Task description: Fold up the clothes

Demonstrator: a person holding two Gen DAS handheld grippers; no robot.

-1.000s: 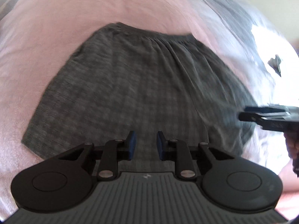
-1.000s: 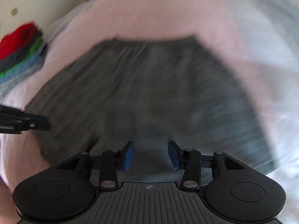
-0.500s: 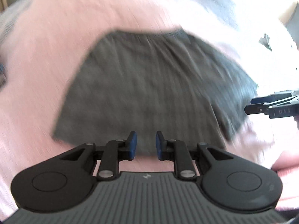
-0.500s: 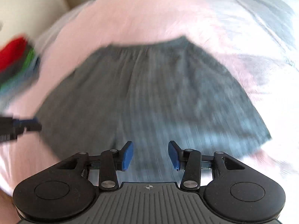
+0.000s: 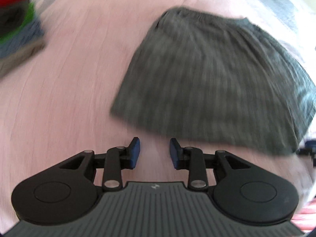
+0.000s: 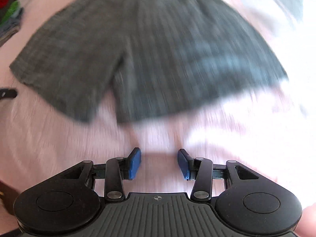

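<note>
Your left gripper (image 5: 154,150) is matte black: two round housings, each with a shallow circular recess, flank a grey ribbed centre plate stamped with a small pale mark. Silver screw heads sit at the linkage pivots, and each of your black fingers ends in a blue pad (image 5: 135,150). Your right gripper (image 6: 159,163) is built the same way, with the same ribbed plate, a small crosshair mark, silver pivot screws and blue pads (image 6: 134,163). A blurred patch of your bare skin (image 6: 310,221) shows at its lower right corner.
</note>
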